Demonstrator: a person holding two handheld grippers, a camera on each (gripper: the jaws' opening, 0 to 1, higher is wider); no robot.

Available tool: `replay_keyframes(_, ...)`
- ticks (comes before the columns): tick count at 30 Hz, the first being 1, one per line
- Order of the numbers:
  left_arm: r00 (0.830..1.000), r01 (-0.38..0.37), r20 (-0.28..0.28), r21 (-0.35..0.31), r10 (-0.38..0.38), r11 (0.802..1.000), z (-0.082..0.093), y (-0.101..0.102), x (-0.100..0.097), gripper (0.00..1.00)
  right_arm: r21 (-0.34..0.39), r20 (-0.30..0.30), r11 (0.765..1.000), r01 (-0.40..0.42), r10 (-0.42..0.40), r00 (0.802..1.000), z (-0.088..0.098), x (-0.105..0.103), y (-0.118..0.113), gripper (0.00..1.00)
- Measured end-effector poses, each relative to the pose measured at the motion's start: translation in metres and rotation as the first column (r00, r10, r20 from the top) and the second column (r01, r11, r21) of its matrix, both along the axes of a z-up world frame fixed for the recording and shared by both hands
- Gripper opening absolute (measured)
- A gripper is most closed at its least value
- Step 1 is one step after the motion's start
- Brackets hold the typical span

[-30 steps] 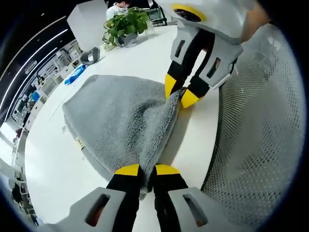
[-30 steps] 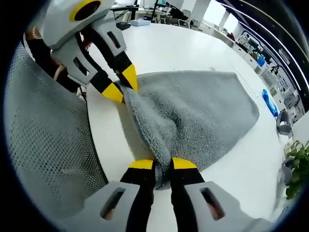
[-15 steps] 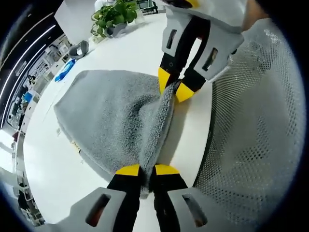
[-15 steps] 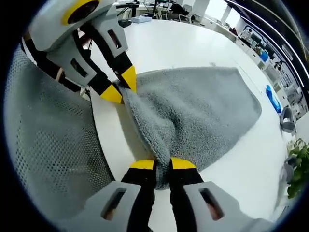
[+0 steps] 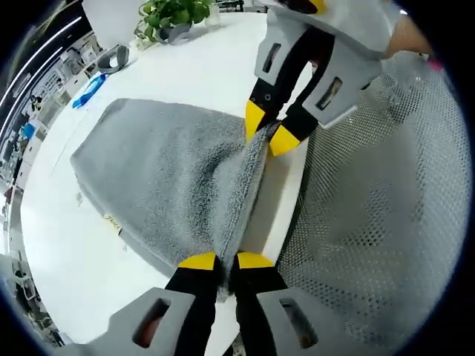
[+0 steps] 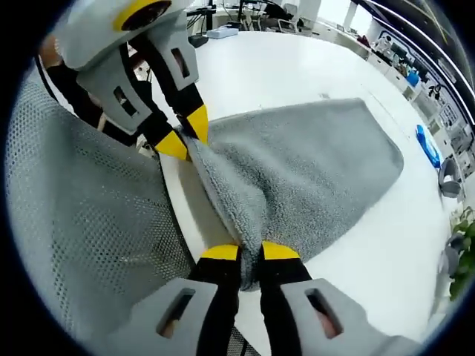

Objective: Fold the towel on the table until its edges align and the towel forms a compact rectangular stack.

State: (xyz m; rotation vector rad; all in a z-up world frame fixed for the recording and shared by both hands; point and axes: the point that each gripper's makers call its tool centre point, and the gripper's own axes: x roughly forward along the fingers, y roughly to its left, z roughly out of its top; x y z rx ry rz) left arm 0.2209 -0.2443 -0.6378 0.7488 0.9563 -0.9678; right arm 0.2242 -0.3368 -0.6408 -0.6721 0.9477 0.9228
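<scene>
Grey towel (image 5: 167, 174): near edge pinched taut between left claw (image 5: 217, 261) and right claw (image 6: 240, 252), both clamped; bulk extends forward across desk (image 5: 67, 252).

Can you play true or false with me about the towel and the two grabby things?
1. The towel is grey. True.
2. The left gripper is open and holds nothing. False: it is shut on the towel's edge.
3. The right gripper is pinching the towel. True.
4. The towel is already folded into a small neat stack. False: most of it lies spread on the white table.
5. A green plant stands on the table. True.
</scene>
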Motion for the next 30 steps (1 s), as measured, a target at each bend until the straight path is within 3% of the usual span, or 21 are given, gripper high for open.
replay_keyframes(4, 1.0, -0.007, -0.02, -0.006, 0.007, 1.0, 0.006, 0.0, -0.002, 0.08, 0.02, -0.019, 1.0, 0.015, -0.014, 1.0, 0.005, -0.003, 0.001, 0.06)
replay_keyframes(15, 0.999, -0.02, -0.045, -0.012, 0.02, 1.0, 0.031, -0.001, -0.003, 0.08, 0.057, -0.003, 0.998, 0.011, -0.011, 1.0, 0.034, -0.004, 0.0, 0.06)
replay_keyframes(30, 0.999, -0.033, -0.008, -0.034, 0.033, 0.999, 0.068, -0.004, 0.014, 0.08, 0.077, 0.057, 0.997, 0.011, -0.016, 0.998, 0.075, 0.014, -0.001, 0.06)
